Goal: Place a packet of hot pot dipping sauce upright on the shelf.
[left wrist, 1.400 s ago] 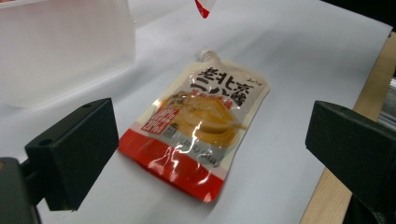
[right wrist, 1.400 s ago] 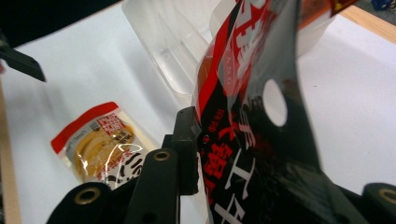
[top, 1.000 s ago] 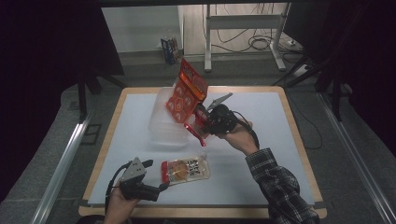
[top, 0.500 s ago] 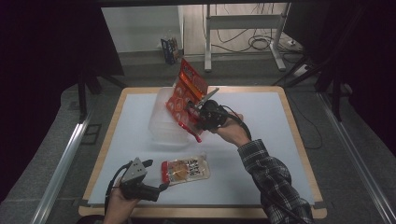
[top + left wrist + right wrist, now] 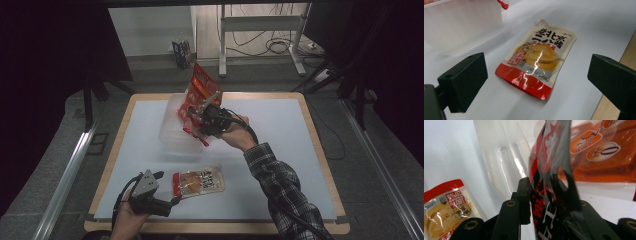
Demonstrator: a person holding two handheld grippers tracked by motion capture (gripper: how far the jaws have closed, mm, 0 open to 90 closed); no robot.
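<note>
One white table [image 5: 300,150] carries one clear plastic bin [image 5: 172,132]. Two pouches: the red pouch [image 5: 197,95], clamped in the right gripper [image 5: 197,122], hangs over the bin, its lower part hidden; the sauce pouch [image 5: 198,183] lies flat before the left gripper [image 5: 167,187], jaws apart.

You are looking down on a tabletop [image 5: 320,150] with a pale blue-white surface and a light wooden rim. Grey floor [image 5: 395,165] surrounds it, with a metal rail [image 5: 65,180] along its left edge. Beyond the far edge stand a metal frame [image 5: 260,30], loose cables [image 5: 280,47] and a small box [image 5: 181,52]. Dark curtains [image 5: 50,50] close both sides.
</note>
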